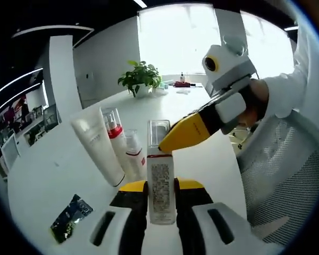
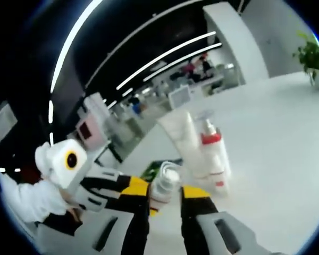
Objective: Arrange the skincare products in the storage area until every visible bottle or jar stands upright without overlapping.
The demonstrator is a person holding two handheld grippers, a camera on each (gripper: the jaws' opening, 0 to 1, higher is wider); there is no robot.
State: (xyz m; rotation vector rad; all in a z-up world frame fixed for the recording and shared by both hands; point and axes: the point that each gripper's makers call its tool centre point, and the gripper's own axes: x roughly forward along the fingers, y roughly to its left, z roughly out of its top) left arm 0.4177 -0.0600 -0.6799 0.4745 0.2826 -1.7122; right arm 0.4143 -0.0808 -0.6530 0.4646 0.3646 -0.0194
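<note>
Skincare bottle (image 1: 161,183), clear-capped and labelled, is clamped at its body in your left tongs (image 1: 161,199), while your right tongs (image 2: 165,194) are closed on its cap (image 2: 166,178), evidently to steady it upright for setting down. Beyond it, the white tube (image 1: 98,146) and two red-banded pump bottles (image 1: 117,141) stand clustered on the tabletop (image 1: 48,164); a small sachet (image 1: 70,217) lies flat nearby.

L gripper (image 1: 161,194) clamped, R gripper (image 2: 165,195) jaws closed, tips meeting.

Both views look closely, from opposite sides, at one bottle (image 1: 161,180).
</note>
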